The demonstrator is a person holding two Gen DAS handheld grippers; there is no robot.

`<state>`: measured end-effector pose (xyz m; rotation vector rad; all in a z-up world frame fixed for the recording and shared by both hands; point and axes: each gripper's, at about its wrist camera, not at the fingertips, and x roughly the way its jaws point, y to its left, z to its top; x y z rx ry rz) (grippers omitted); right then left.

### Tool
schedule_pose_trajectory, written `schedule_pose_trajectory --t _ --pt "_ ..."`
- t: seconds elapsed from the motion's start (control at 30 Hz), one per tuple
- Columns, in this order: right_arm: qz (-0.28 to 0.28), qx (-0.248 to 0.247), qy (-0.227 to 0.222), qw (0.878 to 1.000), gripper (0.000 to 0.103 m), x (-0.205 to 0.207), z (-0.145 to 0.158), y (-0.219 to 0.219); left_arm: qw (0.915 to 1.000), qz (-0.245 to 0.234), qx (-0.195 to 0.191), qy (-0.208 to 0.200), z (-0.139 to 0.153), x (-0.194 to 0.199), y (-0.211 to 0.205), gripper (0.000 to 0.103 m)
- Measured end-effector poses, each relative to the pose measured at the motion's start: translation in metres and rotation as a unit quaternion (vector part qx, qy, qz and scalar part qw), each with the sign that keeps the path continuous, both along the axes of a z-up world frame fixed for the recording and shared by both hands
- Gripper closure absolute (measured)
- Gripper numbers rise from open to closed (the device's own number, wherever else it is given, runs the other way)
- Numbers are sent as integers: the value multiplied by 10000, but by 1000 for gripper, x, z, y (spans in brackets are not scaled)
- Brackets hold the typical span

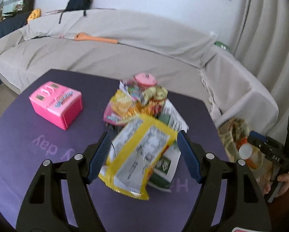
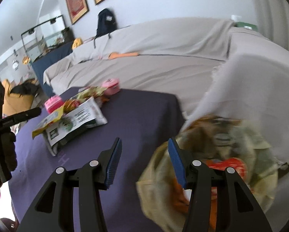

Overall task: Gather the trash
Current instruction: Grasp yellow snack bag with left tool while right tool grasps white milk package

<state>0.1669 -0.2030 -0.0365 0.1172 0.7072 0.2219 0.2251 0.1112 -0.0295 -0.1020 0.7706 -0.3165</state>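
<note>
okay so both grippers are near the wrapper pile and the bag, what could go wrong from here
1. The yellow wrapper lies loose between the open left gripper fingers atop a green-and-white packet; closing might pinch both or slide the pile.
2. The trash bag sags off the table edge beside the right gripper; dropped wrappers might miss its floppy mouth.

Your purple-covered table [image 1: 47, 154] carries a pink box [image 1: 56, 105] far left and a wrapper heap [image 1: 142, 119] at centre.
</note>
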Motion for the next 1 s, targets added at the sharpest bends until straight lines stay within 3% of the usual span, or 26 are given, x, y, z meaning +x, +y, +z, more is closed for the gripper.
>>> schedule_pose_trajectory --t 0.1,0.17,0.27,0.37,0.57,0.67,0.77,1.0 --pt "218 -1 109 9997 56 3 -2 24 9998 90 149 113 -11 2 1 36" --pt "302 -38 160 9994 56 4 -3 35 9995 147 -30 287 -19 6 8 36" --pt "441 -49 269 9987 56 6 -5 50 9982 167 -287 505 -26 7 20 54" --pt "519 -26 436 9977 56 11 -9 71 9980 220 -326 499 -27 1 31 58" --pt "484 335 777 9952 56 36 -17 109 9971 538 -383 372 -22 -15 61 58" --pt "355 804 969 9914 51 56 -21 125 9961 615 -530 356 -23 -21 79 51" --pt "182 969 1111 9889 49 76 -27 142 9963 599 -547 285 -22 -28 90 47" --pt "185 514 1157 9918 41 109 -34 185 9972 638 -369 102 -20 -35 102 43"
